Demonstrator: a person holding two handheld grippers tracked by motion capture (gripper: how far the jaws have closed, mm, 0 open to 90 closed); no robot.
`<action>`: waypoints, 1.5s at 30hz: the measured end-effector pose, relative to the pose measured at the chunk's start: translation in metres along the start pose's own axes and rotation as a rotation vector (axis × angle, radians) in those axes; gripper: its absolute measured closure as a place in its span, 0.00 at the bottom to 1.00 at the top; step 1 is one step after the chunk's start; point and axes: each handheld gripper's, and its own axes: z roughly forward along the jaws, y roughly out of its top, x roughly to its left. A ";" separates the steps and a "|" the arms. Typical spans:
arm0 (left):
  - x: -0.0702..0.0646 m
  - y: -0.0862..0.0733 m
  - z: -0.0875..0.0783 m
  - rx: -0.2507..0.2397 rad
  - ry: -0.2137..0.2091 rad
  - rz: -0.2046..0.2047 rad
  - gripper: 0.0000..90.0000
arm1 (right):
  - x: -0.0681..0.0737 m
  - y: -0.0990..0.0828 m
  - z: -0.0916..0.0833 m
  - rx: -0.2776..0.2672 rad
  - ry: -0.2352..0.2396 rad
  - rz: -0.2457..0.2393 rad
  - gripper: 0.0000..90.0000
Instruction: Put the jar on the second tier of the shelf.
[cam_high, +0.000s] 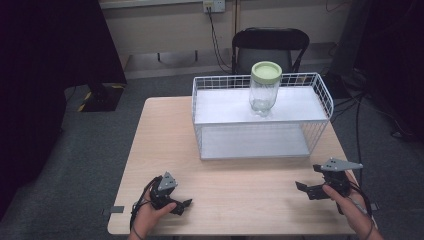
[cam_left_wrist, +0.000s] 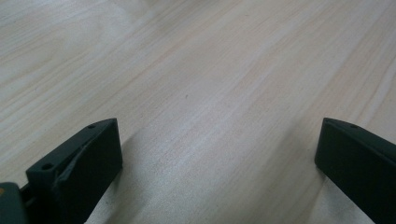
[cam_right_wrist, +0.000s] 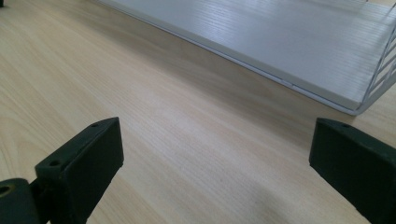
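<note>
Near edge of counter (cam_high: 225, 200): left hand-held gripper (cam_high: 181, 205) by the left corner, right hand-held gripper (cam_high: 306, 189) by the right, both jaws spread, nothing held. Toward the far edge, white wire rack (cam_high: 322, 92); green-lidded glass jar (cam_high: 264, 88) upright on its top shelf. Looks like the start; likely next a reach for the jar.
</note>
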 end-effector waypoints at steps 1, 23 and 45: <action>0.000 0.000 0.000 0.000 0.000 0.000 0.00 | -0.001 -0.003 0.000 0.006 -0.001 0.002 0.02; 0.000 0.000 0.000 0.000 0.000 0.000 0.00 | -0.008 -0.027 -0.010 0.035 -0.024 0.015 0.02; 0.000 0.000 0.000 0.000 0.000 0.000 0.00 | -0.010 -0.044 -0.019 0.114 -0.043 -0.045 0.03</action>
